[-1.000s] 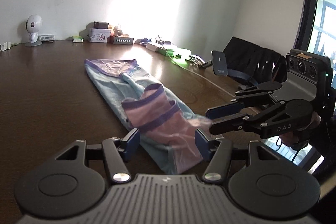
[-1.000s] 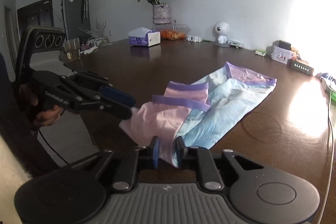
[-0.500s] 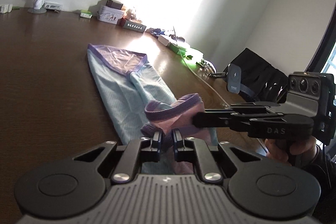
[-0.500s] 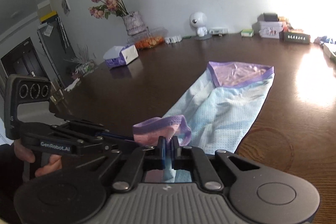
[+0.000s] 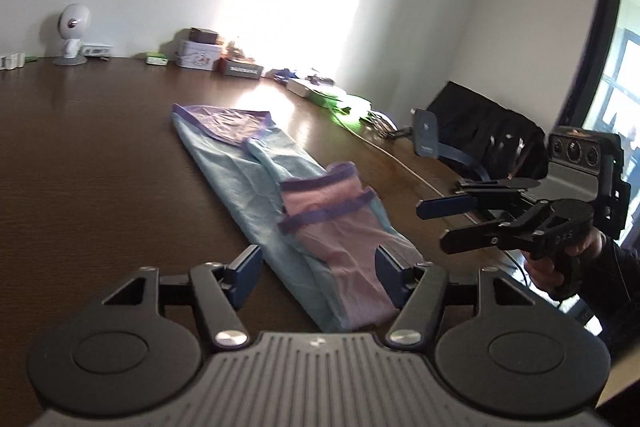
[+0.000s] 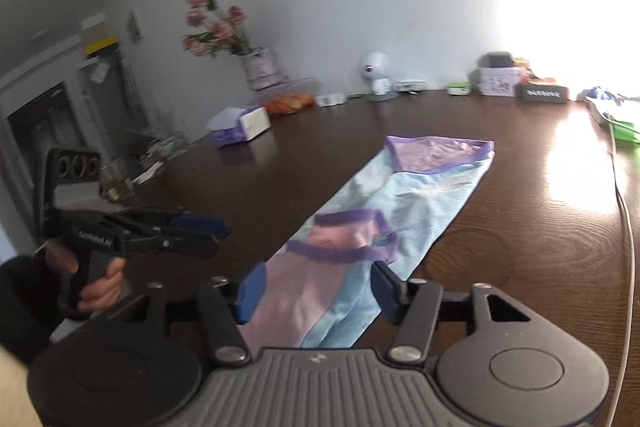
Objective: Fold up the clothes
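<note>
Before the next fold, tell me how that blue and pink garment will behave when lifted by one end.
The garment is probably floppy: it lies flat on the table with soft creases, so it should drape and sag. It looks thin and light. The folded-over pink end may slide open.

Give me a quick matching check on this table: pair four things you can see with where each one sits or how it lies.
Things:
1. garment
2. tissue box
3. flower vase
4. white round gadget

Places or states:
A. far edge by the wall, right of the vase
B. flat mid-table, near end folded back
C. left of the garment, toward the far side
D. against the wall, holding pink blooms

Pairs: 1-B, 2-C, 3-D, 4-A
</note>
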`<state>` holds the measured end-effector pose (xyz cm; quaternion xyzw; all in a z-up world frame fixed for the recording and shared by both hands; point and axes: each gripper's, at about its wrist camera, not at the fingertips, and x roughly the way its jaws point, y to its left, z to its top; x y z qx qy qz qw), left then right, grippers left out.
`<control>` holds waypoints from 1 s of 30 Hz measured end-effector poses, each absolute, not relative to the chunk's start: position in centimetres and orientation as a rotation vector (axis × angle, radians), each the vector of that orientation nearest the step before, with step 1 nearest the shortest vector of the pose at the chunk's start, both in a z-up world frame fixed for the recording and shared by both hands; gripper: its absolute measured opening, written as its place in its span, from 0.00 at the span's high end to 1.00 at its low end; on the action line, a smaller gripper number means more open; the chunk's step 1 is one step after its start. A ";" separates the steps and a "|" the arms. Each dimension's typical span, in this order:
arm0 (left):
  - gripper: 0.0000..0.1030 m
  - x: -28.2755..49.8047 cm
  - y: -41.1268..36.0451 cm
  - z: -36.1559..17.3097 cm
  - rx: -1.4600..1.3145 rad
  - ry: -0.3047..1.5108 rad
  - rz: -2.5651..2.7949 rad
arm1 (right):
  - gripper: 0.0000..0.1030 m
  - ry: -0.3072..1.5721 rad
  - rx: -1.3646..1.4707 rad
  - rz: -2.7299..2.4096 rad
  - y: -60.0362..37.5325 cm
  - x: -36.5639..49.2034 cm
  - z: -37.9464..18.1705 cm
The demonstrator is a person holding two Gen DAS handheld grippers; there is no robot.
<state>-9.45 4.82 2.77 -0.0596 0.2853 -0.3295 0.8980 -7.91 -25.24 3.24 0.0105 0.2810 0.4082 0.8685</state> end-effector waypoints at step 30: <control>0.91 8.2 4.0 1.3 -0.176 0.812 -0.509 | 0.98 0.672 -0.007 0.752 -20.2 6.2 4.2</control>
